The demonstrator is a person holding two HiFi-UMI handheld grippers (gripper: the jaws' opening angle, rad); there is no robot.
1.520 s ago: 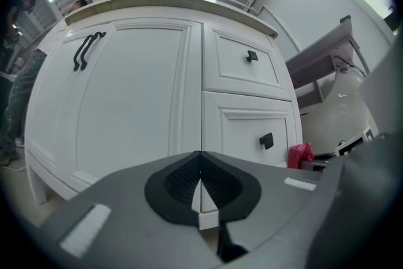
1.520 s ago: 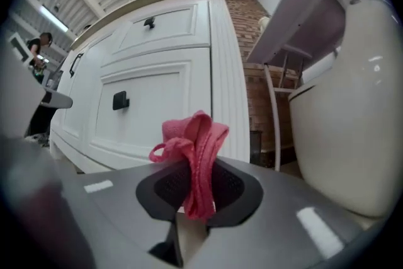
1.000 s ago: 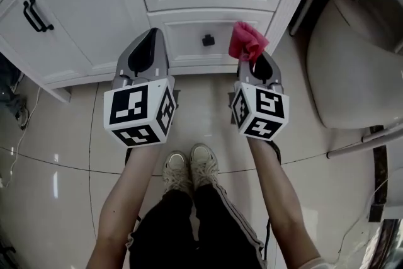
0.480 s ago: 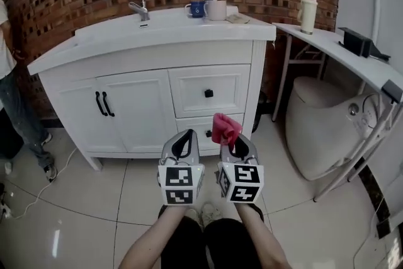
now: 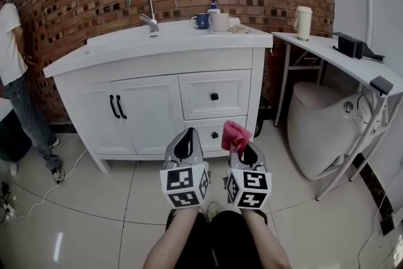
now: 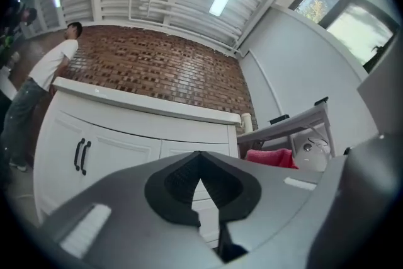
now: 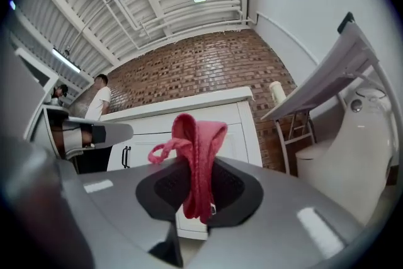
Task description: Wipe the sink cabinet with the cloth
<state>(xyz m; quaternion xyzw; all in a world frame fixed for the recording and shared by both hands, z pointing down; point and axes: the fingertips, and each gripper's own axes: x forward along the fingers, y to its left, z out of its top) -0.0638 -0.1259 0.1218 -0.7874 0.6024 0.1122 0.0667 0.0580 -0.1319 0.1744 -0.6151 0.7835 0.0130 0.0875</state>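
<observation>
A white sink cabinet [image 5: 157, 104] with two doors and two drawers stands against the brick wall ahead, also in the left gripper view [image 6: 126, 135] and the right gripper view [image 7: 233, 116]. My right gripper [image 5: 240, 147] is shut on a pink cloth [image 5: 235, 135] that sticks up from its jaws [image 7: 196, 154]. My left gripper [image 5: 185, 143] hangs beside it, jaws shut with nothing between them [image 6: 203, 183]. Both are held low in front of the cabinet's drawers, short of touching it.
A tap [image 5: 146, 8], mugs [image 5: 211, 21] and a soap bottle stand on the sink top. A white side table [image 5: 340, 60] with a cup and a toilet [image 5: 321, 123] lie to the right. A person [image 5: 16, 72] stands at the far left. A cable [image 5: 38, 192] crosses the tiled floor.
The head view has lifted from the floor and my feet to the whole cabinet and wall. Both grippers stay side by side, the cloth still in the right one.
</observation>
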